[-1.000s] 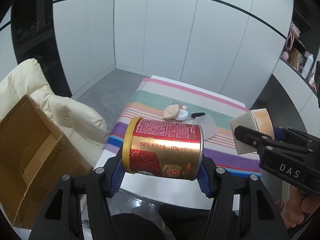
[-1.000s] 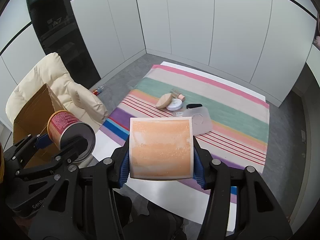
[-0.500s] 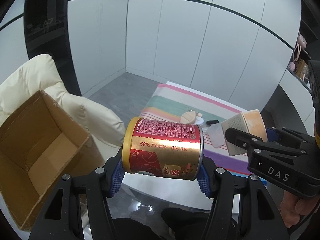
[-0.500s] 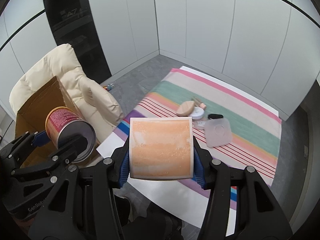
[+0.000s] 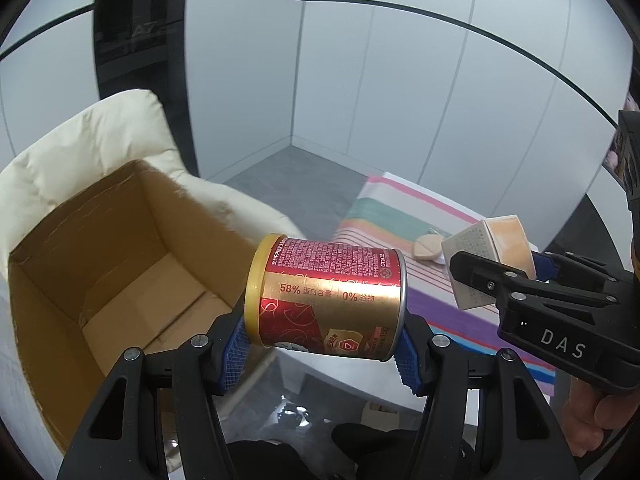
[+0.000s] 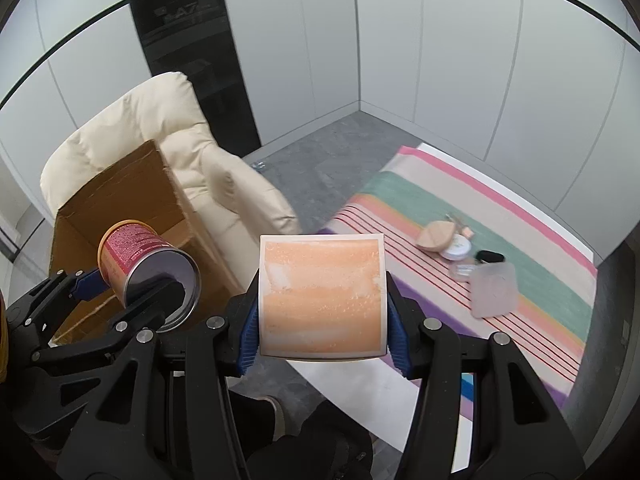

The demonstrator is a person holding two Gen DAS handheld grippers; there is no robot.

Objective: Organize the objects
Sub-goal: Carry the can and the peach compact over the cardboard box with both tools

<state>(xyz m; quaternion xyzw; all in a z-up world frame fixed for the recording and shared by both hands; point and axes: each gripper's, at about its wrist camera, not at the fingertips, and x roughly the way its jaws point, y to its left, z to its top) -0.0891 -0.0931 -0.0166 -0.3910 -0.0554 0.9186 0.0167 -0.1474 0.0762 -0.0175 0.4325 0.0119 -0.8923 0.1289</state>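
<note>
At nine o'clock of the left wrist view: cream armchair [image 5: 100, 152], carrying open cardboard box [image 5: 100, 280]. At three o'clock: striped cloth [image 5: 384, 216] over table. Centre: left gripper [image 5: 320, 344] clamped end-to-end on red-and-gold can [image 5: 328, 292], lying sideways, just right of box. Right gripper [image 6: 322, 320] clenched on orange-faced carton [image 6: 322, 296]. At two o'clock of right wrist view, on cloth: small toiletries [image 6: 460, 248], clustered.
</note>
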